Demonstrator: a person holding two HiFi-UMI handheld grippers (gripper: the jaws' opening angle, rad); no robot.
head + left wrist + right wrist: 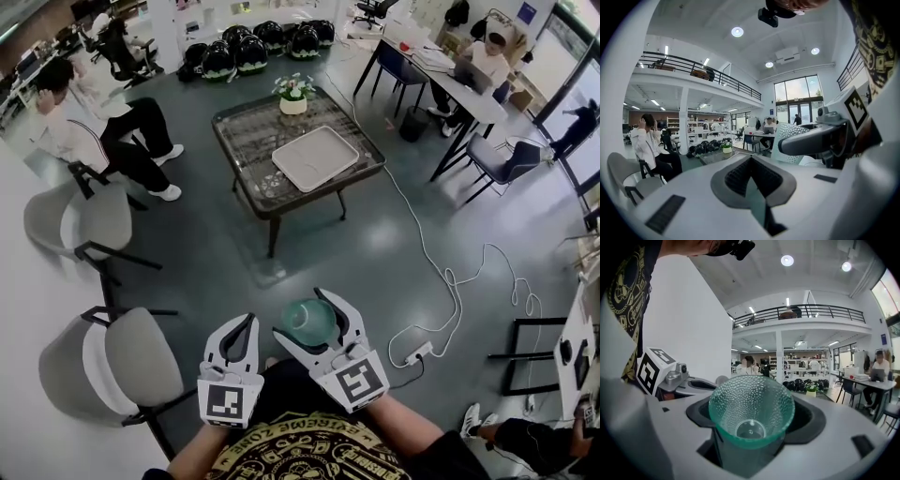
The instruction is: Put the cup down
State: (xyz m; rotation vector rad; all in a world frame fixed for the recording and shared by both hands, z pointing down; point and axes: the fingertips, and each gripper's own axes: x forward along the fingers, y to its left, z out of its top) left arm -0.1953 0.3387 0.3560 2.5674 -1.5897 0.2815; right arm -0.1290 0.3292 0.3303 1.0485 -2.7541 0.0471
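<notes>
bright even ceiling-light interior, window glare at right, heavy fisheye edge warping, near tongs blurred

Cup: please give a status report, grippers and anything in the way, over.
Left gripper shut, empty. Right gripper shut on green textured cup, above the floor. Coffee table with white tray ahead; nothing blocks the way.

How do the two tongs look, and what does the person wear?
The left tongs and right tongs are white with dark grey inner faces; each carries a cube with black-and-white square markers. The T-shirt is black with yellowish print.
</notes>
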